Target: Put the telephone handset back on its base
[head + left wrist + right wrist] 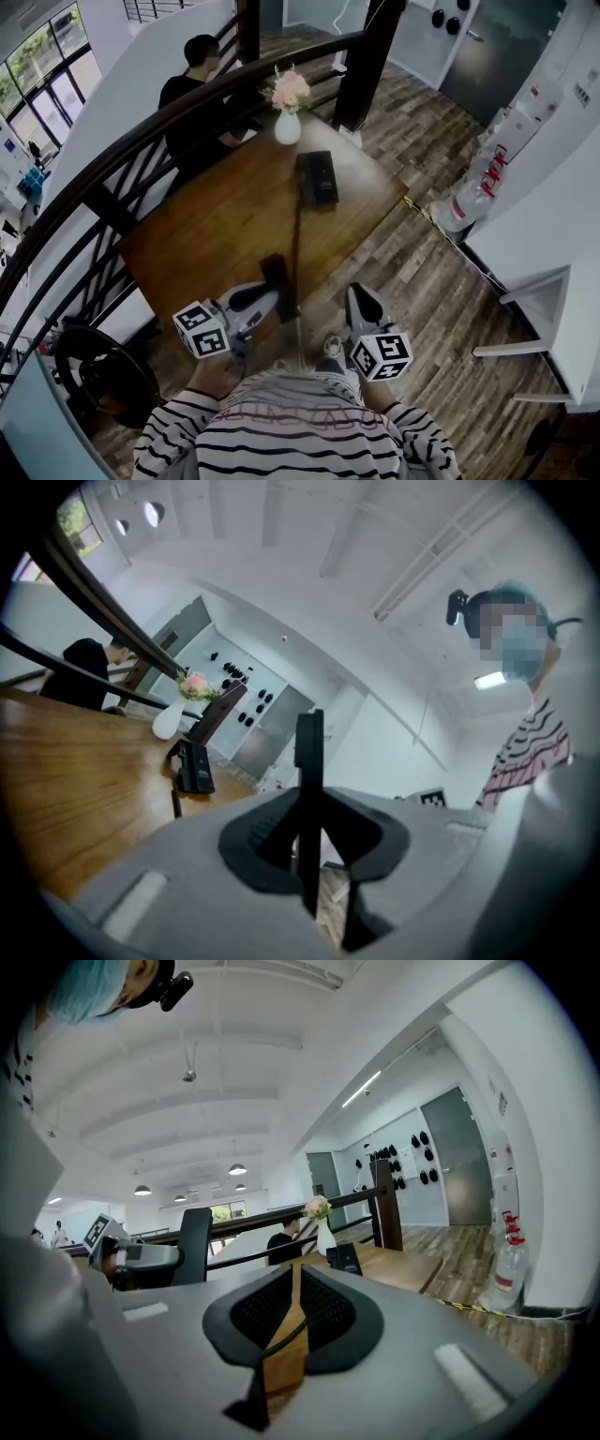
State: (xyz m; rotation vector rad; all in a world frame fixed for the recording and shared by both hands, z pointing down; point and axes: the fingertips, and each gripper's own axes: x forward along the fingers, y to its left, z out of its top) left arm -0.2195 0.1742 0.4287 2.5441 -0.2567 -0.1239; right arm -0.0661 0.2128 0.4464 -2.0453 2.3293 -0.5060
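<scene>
Desk (pixel 216 225) of brown wood fills the middle of our head view, and the telephone base (pixel 317 178) lies flat on its far part, near a white vase (pixel 288 127) of flowers. Closer to us, the handset (pixel 277 281) stands over the desk's near edge, well apart from the base, clamped edge-on in the left claw (pixel 309 808), with a thin cord (pixel 298 246) running toward the base. Our right claw (pixel 293 1279) hangs just off that edge, jaws drawn almost together, only a slit between them.
</scene>
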